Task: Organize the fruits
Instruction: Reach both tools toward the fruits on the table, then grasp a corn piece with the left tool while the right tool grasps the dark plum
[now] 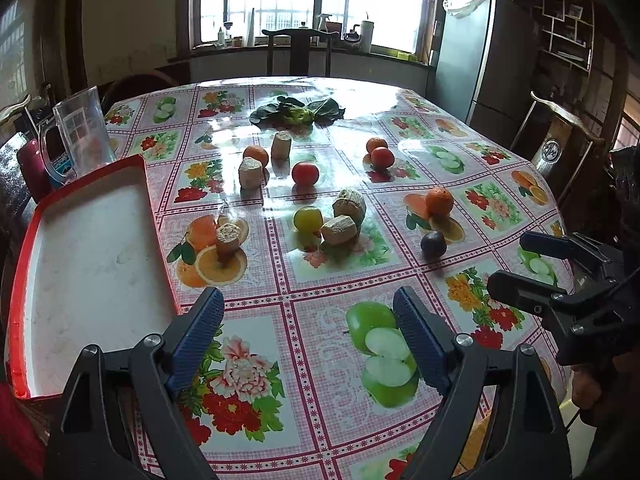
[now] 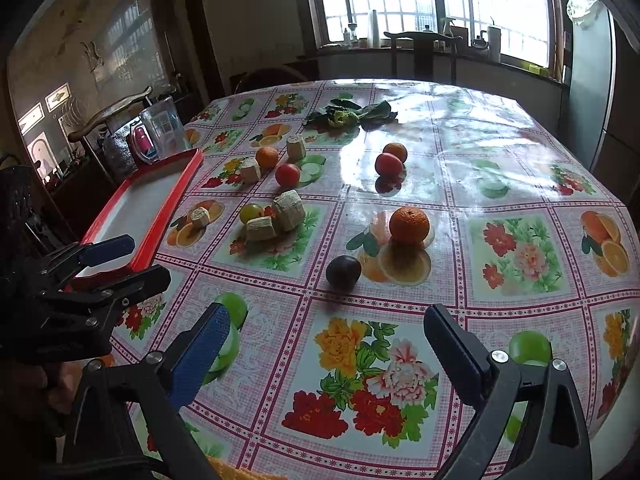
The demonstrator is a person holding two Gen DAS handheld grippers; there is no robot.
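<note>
Fruits lie loose on the patterned tablecloth: an orange (image 2: 409,219), a dark plum (image 2: 343,272), a red tomato (image 2: 287,174), a yellow-green fruit (image 2: 251,213), and a tomato with an orange at the back (image 2: 389,164). Several pale corn-cob pieces (image 2: 288,210) stand among them. A red-rimmed white tray (image 1: 96,264) sits empty at the table's left edge. My left gripper (image 1: 308,320) is open and empty, beside the tray. My right gripper (image 2: 326,336) is open and empty, just short of the plum. Each gripper shows in the other's view.
A clear plastic jug (image 1: 82,132) and a red cup (image 1: 32,172) stand behind the tray. Dark leafy greens (image 1: 298,112) lie at the far middle of the table. Wooden chairs stand at the far side (image 1: 298,50) and right (image 1: 560,140); a fridge (image 1: 468,56) is behind.
</note>
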